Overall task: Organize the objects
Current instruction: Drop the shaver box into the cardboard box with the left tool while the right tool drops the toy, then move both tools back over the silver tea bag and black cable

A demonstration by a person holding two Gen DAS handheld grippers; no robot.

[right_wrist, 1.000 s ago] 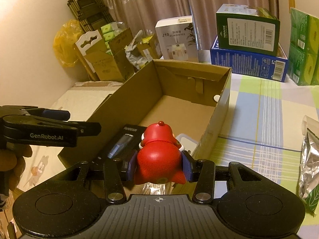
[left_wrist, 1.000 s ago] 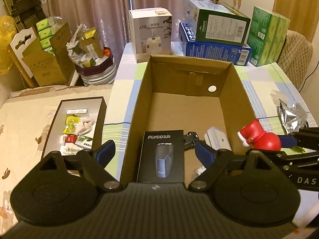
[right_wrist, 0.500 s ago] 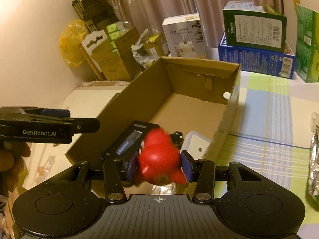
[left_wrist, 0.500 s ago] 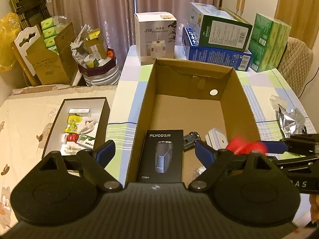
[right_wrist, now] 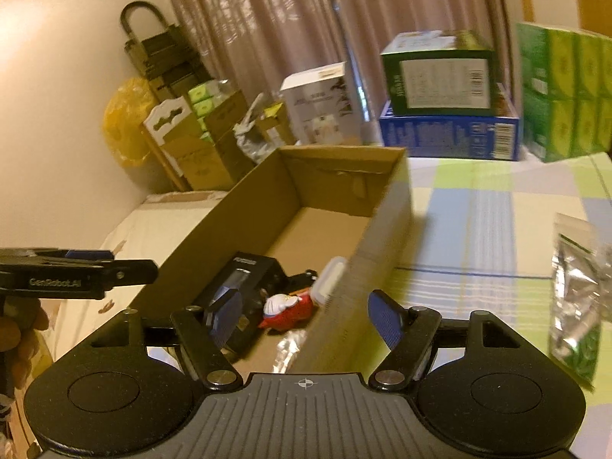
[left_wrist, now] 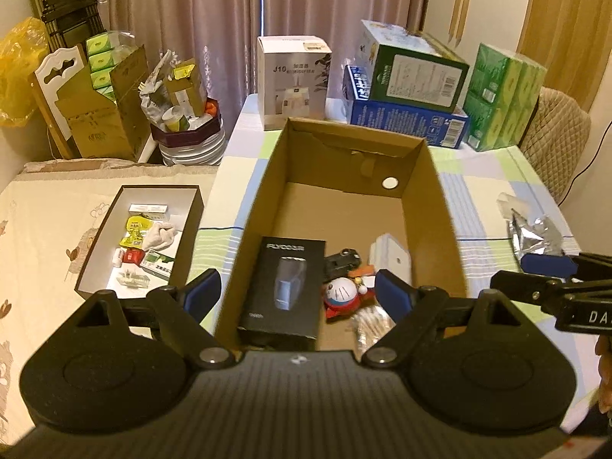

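Observation:
A red and white cartoon figurine [left_wrist: 343, 293] [right_wrist: 287, 308] lies on its side in the near end of the open cardboard box [left_wrist: 447, 229] [right_wrist: 214, 225]. Beside it sit a black shaver box [left_wrist: 285, 287] [right_wrist: 237, 290], a small black item [left_wrist: 342, 258] and a white case [left_wrist: 392, 254] [right_wrist: 331, 275]. My left gripper [left_wrist: 296, 290] is open above the box's near end, holding nothing. My right gripper [right_wrist: 308, 319] is open and straddles the box's right wall; from the left wrist view it [left_wrist: 550, 267] shows at the right edge.
A shallow dark tray [left_wrist: 193, 210] of small packets lies left of the box. Silver foil bags [left_wrist: 535, 231] [right_wrist: 577, 290] rest on the checked tablecloth at right. White, blue and green cartons [left_wrist: 405, 88] stand at the table's far end. A hand [right_wrist: 19, 340] holds the left gripper.
The right gripper opened and let go of the red figurine, which dropped into the box next to the shaver box. The right gripper then drew back to the right.

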